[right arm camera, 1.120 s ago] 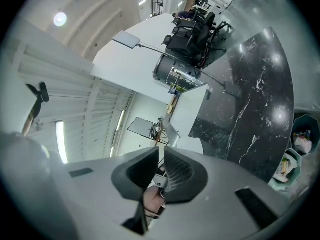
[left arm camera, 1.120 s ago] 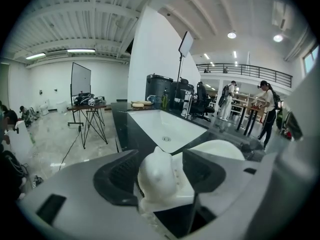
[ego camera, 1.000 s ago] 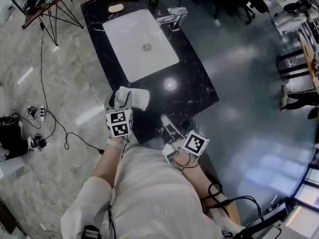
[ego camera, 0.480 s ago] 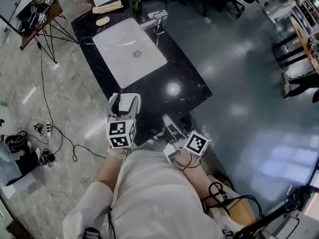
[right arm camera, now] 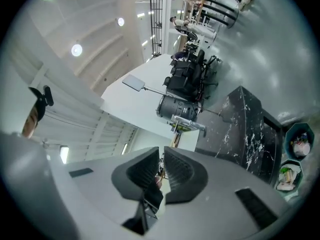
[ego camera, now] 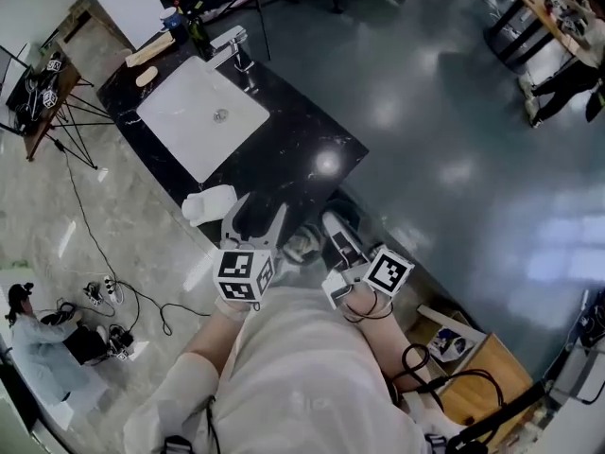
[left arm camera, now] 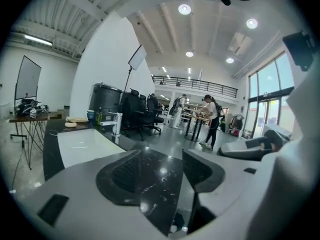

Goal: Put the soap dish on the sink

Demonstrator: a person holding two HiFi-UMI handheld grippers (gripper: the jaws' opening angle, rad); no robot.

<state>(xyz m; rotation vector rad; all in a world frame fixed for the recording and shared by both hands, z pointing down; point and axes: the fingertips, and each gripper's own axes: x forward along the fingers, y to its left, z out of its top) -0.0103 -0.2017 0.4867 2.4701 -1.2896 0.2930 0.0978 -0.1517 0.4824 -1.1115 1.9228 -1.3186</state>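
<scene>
Black marble countertop (ego camera: pixel 293 149) runs across a glossy grey workshop floor, with a white rectangular basin (ego camera: pixel 194 121) set into its far half and a chrome faucet (ego camera: pixel 233 43) beside it. The soap dish (ego camera: pixel 210 204), a small white piece, lies at the counter's near left corner, right on the edge and well apart from the basin. Whether part of it overhangs the edge cannot be told from the head view.

The left gripper (ego camera: pixel 257 214) hovers just beside the dish with its jaws spread wide. Its own view shows only bare marble between them, so it has hold of nothing. The right gripper (ego camera: pixel 336 227) hangs off the counter's near end, its jaws drawn almost together with only a slit left and nothing pinched in it.

Judging by this, the placing looks essentially done: the dish rests on the sink unit and is free of both tools. What might remain is nudging it further in from the edge, or simply drawing the grippers away.

No brand, label or word can be read anywhere. The cubes (ego camera: pixel 389 272) carry black-and-white square codes only, and the bottles (ego camera: pixel 197 32) at the far end are too small for their labels to be made out.
</scene>
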